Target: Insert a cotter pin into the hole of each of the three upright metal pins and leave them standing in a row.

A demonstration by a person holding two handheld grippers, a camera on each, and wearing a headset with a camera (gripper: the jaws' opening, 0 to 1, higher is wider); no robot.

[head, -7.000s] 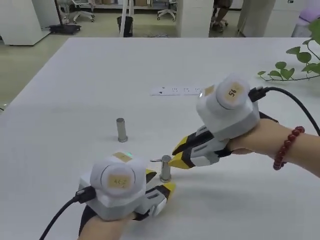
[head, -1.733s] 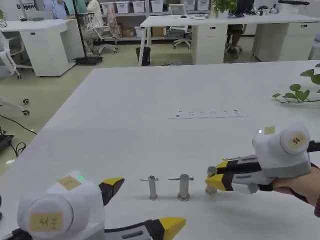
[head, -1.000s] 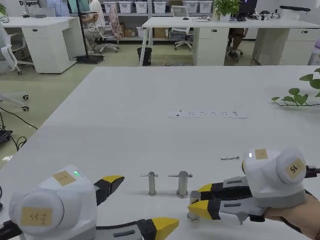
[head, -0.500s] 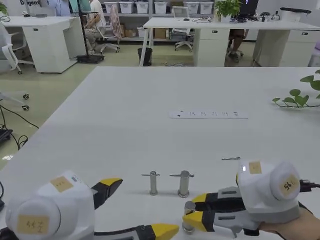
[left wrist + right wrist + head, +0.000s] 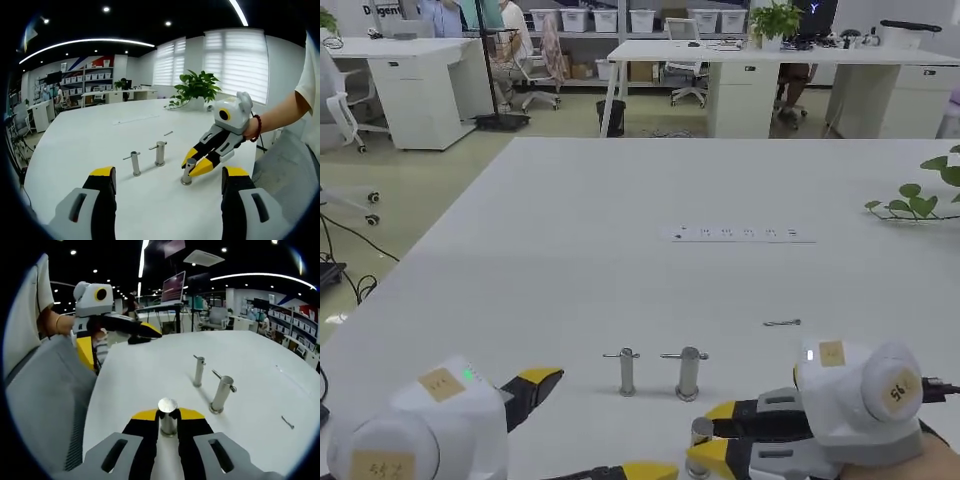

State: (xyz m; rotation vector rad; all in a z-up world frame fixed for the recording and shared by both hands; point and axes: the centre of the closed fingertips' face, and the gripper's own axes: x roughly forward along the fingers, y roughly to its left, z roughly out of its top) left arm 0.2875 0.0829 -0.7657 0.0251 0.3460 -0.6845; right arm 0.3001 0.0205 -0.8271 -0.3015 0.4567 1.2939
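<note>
- Right gripper view, bottom centre: right gripper (image 5: 168, 418) clamps upright metal pin (image 5: 167, 407).
- Left gripper view: left gripper (image 5: 168, 174), jaws wide.
- Head view, right of centre: loose cotter pin (image 5: 782, 323).

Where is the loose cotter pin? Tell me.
In the head view the thin loose metal cotter pin lies flat on the white table, beyond the right tongs, right of the right-hand fitted upright steel pin.
</note>
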